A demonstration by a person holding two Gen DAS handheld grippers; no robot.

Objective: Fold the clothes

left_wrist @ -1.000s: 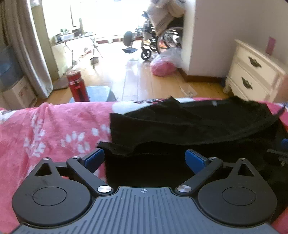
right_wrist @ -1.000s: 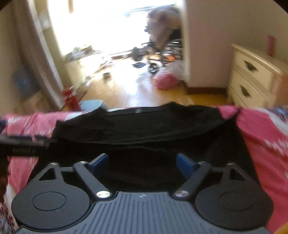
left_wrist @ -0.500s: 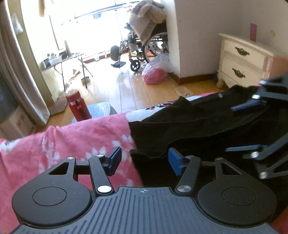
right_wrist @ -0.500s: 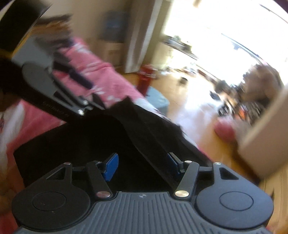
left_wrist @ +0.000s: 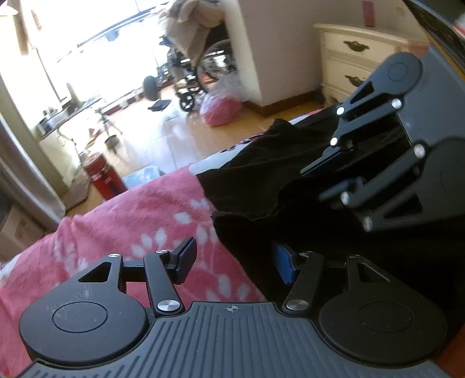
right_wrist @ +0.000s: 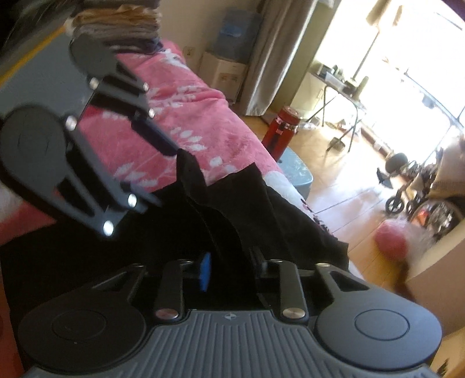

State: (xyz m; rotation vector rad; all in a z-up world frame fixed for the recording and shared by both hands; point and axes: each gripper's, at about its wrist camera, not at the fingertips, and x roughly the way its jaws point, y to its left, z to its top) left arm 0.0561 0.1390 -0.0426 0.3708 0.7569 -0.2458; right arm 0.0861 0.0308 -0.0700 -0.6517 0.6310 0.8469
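A black garment (left_wrist: 261,180) lies spread over a pink flowered blanket (left_wrist: 130,218) on a bed. My left gripper (left_wrist: 234,261) is open and straddles the garment's left edge, with one blue pad over the blanket and the other over black cloth. In the right wrist view my right gripper (right_wrist: 231,267) is shut on a raised fold of the garment (right_wrist: 261,209), which fills the gap between its fingers. The right gripper (left_wrist: 314,183) also shows at the right of the left wrist view, low over the cloth. The left gripper (right_wrist: 162,177) appears at upper left, near a lifted cloth corner.
Beyond the bed's far edge is wooden floor with a red bottle (left_wrist: 101,177), a blue stool (left_wrist: 142,177), a pink bag (left_wrist: 221,110) and a wheelchair (left_wrist: 197,72). A cream dresser (left_wrist: 348,58) stands at the right. Folded clothes (right_wrist: 116,26) are stacked on the bed.
My right gripper swung to face left across the garment and its fingers narrowed onto a fold. My left gripper shifted left to the garment's edge and tilted, still open.
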